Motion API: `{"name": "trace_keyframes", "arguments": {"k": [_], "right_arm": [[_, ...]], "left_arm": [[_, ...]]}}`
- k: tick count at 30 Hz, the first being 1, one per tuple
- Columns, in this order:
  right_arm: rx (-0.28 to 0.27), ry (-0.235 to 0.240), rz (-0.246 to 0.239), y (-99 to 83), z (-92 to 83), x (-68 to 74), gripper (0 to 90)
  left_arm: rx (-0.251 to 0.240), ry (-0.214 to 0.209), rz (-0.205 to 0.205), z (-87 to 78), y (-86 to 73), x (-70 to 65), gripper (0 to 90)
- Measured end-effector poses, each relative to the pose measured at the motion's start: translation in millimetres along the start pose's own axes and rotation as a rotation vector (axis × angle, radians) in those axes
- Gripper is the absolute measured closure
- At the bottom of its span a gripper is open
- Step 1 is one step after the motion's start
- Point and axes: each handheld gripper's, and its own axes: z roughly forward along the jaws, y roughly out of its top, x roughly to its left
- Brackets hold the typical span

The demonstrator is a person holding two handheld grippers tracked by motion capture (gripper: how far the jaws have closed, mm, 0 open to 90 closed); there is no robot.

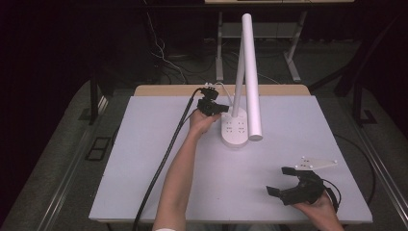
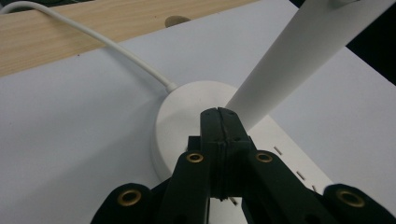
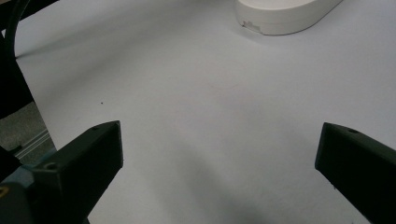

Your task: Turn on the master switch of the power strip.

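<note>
a dark test room with one work table

this looks like a lab. a white table stands alone on grey carpet, with black all around. loose cables lie on the floor behind it. metal table legs stand at the back.

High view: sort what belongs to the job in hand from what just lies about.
In the job:
- white desk lamp with socket base
- left gripper, shut, at the base

Lying about:
- right gripper, open, idle
- white lamp cable
- white table
</note>
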Motion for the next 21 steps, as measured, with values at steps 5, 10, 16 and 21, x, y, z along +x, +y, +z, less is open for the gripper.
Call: {"name": "trace_keyframes", "arguments": {"k": [5, 10, 16, 21], "right_arm": [[-0.004, 0.002, -0.003, 0.5, -0.2, -0.4, 0.4], [0.0, 0.004, -0.001, 0.8, 0.3, 0.4, 0.3], [-0.001, 0.006, -0.003, 0.7, -0.4, -0.3, 0.3], [-0.006, 0.002, 0.0, 0.6, -1.7, -0.8, 0.4]], "left_arm": [[0.008, 0.022, -0.015, 7.5, -3.0, 0.9, 90.0], [0.037, 0.039, -0.028, 13.8, -7.9, 1.8, 90.0], [0.039, 0.042, -0.039, 15.1, -8.3, 1.7, 90.0], [0.046, 0.037, -0.043, 15.1, -8.6, 3.1, 90.0]]}}
